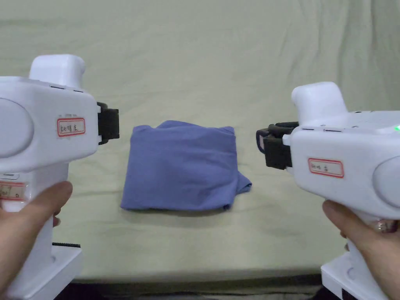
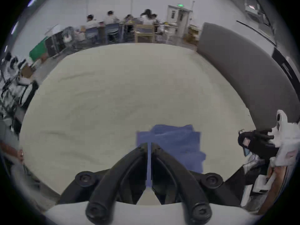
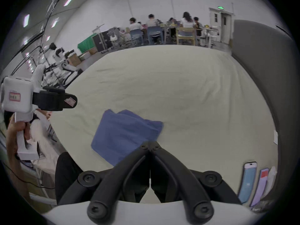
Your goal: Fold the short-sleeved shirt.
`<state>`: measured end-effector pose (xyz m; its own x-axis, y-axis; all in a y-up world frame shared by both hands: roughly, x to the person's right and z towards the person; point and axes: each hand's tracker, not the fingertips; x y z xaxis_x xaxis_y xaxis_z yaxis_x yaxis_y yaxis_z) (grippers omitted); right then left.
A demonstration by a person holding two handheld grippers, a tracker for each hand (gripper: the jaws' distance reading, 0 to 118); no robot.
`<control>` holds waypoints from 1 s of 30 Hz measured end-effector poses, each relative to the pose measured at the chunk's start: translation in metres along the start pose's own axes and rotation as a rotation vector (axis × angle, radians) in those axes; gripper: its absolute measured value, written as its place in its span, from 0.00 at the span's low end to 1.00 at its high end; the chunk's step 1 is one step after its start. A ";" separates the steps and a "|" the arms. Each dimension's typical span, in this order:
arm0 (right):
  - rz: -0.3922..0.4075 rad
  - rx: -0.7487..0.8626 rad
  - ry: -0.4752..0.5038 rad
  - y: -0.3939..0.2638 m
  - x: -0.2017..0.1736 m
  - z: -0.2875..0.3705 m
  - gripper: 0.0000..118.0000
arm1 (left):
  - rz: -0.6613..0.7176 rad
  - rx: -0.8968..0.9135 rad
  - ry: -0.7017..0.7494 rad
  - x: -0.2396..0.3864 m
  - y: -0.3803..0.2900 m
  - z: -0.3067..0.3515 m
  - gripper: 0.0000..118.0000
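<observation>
On the pale green sheet [image 1: 234, 58] lies the folded blue shirt [image 1: 181, 172], between the left tongs [image 2: 149, 145] and right tongs [image 3: 150, 145], both pressed together and empty. Beyond the sheet, people sit at tables [image 3: 164, 25]; two phones [image 3: 248, 181] rest nearby.

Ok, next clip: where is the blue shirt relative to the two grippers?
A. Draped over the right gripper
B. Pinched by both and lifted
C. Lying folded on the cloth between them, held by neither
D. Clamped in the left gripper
C: the blue shirt lies folded on the cloth, with the left gripper and right gripper apart from it on either side.
</observation>
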<state>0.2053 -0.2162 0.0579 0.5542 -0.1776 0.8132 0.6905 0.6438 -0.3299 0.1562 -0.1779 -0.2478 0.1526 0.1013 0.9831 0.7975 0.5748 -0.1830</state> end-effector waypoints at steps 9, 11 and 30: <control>0.023 -0.259 -0.070 -0.029 0.001 -0.153 0.02 | 0.222 -0.168 -0.273 -0.055 -0.027 -0.103 0.73; -0.012 -0.244 -0.038 -0.018 0.007 -0.150 0.02 | 0.226 -0.216 -0.314 -0.059 -0.030 -0.129 0.74; 0.075 -0.130 0.116 0.033 -0.022 -0.110 0.02 | 0.195 -0.203 -0.412 -0.094 -0.007 -0.132 0.24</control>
<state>0.2674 -0.2730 -0.0234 0.6513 -0.2219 0.7256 0.6949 0.5586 -0.4529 0.2134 -0.2992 -0.3402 0.0995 0.5274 0.8438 0.8807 0.3480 -0.3214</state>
